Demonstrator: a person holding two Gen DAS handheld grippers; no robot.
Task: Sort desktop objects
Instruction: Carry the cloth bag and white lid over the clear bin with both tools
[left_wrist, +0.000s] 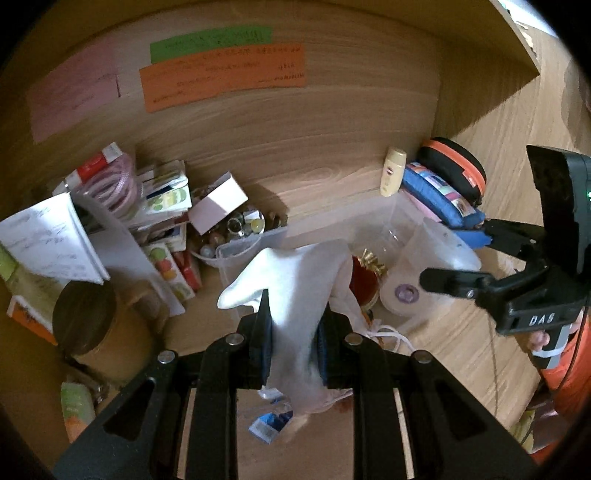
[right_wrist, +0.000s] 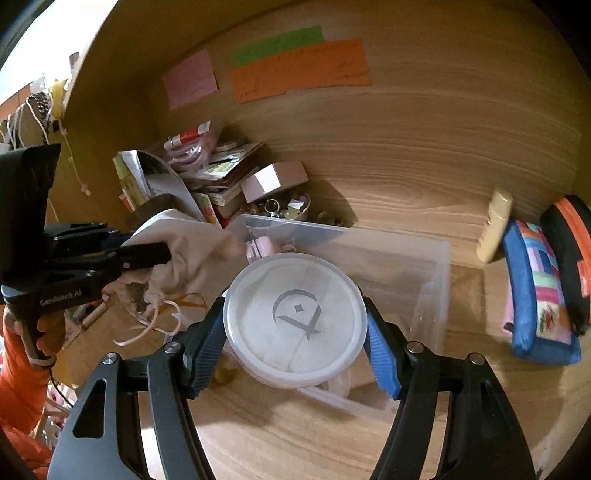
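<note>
Left hand-held gripper (left_wrist: 293, 332): we have it pinching a white cloth pouch (left_wrist: 295, 280), pads pressed into the fabric from both sides. We judge the grip sits mid-body so the loose ends hang free.

Right hand-held gripper (right_wrist: 295, 328): we hold a round white lidded container (right_wrist: 295, 321) between the blue pads (right_wrist: 382, 350). The left pad touches its rim at 9 o'clock; at 3 o'clock contact looks close, though we cannot tell if it is firm.

Container position: in the right wrist view it sits dead centre, over the near wall of the clear plastic bin (right_wrist: 436, 280). We judge it is held there for lowering into the bin.

Container orientation: its flat lid faces the camera, logo roughly upright. It has no long axis in this view, being round; its depth runs away from us.

Pouch position: it hangs above the left end of the bin, at the middle of the left wrist view.

Pouch orientation: its long axis runs from 6 to 12 o'clock, with its drawstring cords (right_wrist: 155, 325) trailing low.

Surroundings: on the desk (left_wrist: 295, 177) a heap of cards and boxes (left_wrist: 162, 206) lies at 9 to 10 o'clock, and a blue pencil case (left_wrist: 439, 195) rests at 2 o'clock beside a small yellow bottle (left_wrist: 392, 171).

Judgement: both items seem bound for the bin.
</note>
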